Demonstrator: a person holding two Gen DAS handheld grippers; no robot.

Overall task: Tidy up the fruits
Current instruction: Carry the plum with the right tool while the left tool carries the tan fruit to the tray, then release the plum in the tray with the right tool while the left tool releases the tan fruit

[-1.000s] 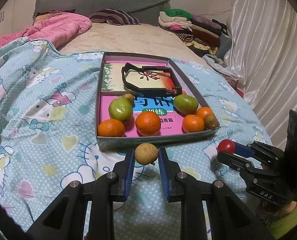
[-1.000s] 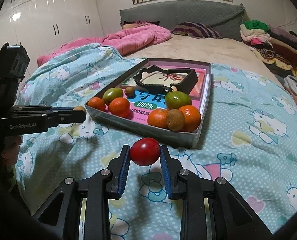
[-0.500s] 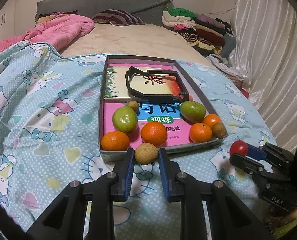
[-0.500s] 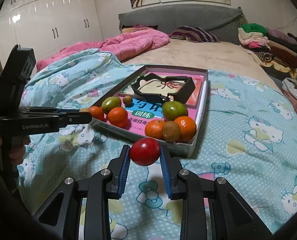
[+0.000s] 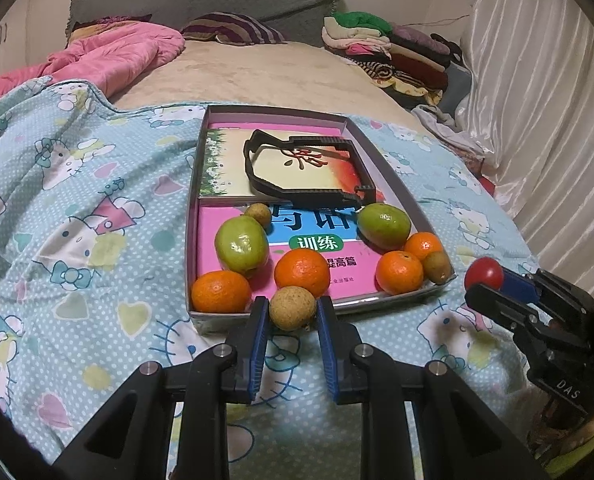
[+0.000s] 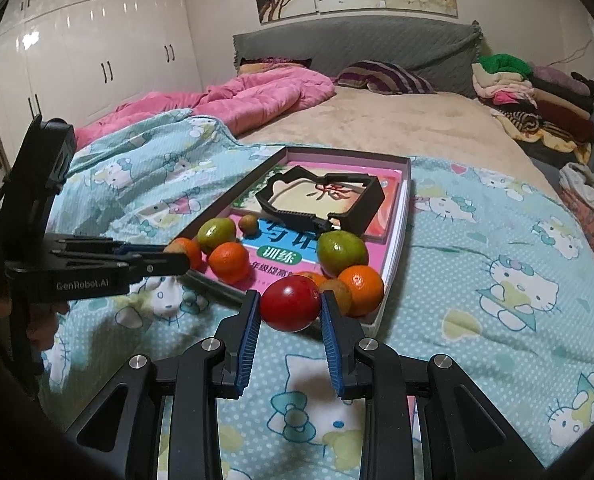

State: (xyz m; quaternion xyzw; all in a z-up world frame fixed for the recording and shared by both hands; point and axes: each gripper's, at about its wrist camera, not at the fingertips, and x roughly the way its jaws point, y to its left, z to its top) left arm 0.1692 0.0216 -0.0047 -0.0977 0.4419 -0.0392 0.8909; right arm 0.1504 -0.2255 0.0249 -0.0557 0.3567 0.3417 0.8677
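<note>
Left wrist view: the left tool (image 5: 292,314) is clenched on a tan round fruit (image 5: 292,307), its blue pads pressing both sides. The fruit hangs just at the near wall of the tray (image 5: 201,318), which lies on a blue cartoon-print blanket (image 5: 77,240) on the bed. Inside the tray, on pink books (image 5: 213,224), lie three oranges (image 5: 301,271) along the near edge, a fourth further back at the right, two green fruits (image 5: 241,244), a small brown fruit (image 5: 258,214) behind the left green one, and another (image 5: 437,266) at the near right corner. A black frame (image 5: 309,192) sits on the far half. At the right, the right tool (image 5: 493,286) grips a red fruit (image 5: 484,274), off the tray's right corner.

Right wrist view: the right tool (image 6: 290,312) is clamped on the red fruit (image 6: 290,303), which is held above the blanket (image 6: 477,300) right before the tray's (image 6: 397,256) near corner. The oranges (image 6: 229,262) and green fruits (image 6: 341,252) lie behind it in the tray. The left tool (image 6: 173,260) reaches in from the left with the tan fruit (image 6: 174,247) barely visible at its tip, at the tray's left corner. A pink quilt (image 6: 257,96) lies further up the bed.
</note>
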